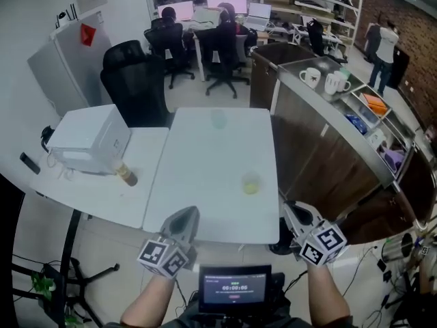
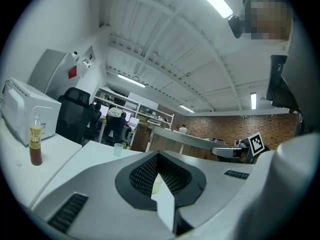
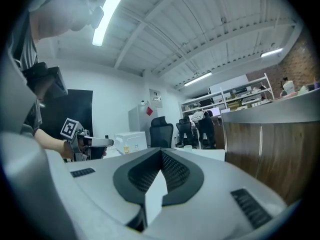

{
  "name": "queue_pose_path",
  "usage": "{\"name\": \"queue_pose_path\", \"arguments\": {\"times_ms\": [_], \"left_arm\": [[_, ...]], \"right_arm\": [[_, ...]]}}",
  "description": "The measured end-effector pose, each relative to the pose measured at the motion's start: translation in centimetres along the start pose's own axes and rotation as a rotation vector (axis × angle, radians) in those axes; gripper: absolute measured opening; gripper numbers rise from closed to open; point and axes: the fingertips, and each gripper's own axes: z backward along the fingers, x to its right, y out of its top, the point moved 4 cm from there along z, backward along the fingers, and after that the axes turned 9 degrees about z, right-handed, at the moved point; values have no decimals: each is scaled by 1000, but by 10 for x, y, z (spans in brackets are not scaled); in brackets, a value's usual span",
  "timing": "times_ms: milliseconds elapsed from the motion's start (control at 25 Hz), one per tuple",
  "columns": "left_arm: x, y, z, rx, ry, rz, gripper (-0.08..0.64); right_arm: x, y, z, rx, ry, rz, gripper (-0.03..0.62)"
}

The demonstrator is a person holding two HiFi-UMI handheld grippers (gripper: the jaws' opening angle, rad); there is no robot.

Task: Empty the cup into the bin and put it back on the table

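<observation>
Fingers on your left gripper [image 1: 187, 216] and right gripper [image 1: 289, 209] are both pinched together on nothing, hovering at the near edge of the table [image 1: 205, 162]; figures, since the yellowish cup [image 1: 251, 183] sits untouched on the table's right side, closer to your right gripper.

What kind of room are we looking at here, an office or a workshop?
Most likely an open-plan office: a row of monitors at the back, black office chairs around the white tables, and a wooden counter carrying mugs.
</observation>
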Motion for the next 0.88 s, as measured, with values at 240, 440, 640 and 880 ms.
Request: {"name": "queue_pose_path", "arguments": {"times_ms": [240,440,640,880], "left_arm": [[-6,-11,-41,-28,-4,10,-9],[-20,-6,-68,-17,55,11,-9],[-30,-9,-98,-32,115,13,-9],[-43,-23,-128,-86,81,-1,-9]], "right_arm": [[37,7,-34,-12,24,-3,-2],[61,6,-59,-18,76,-16,-2],[82,-2,-81,-42,121,-23,-2],[90,-18,-111,-90,128,-30,-2]]}}
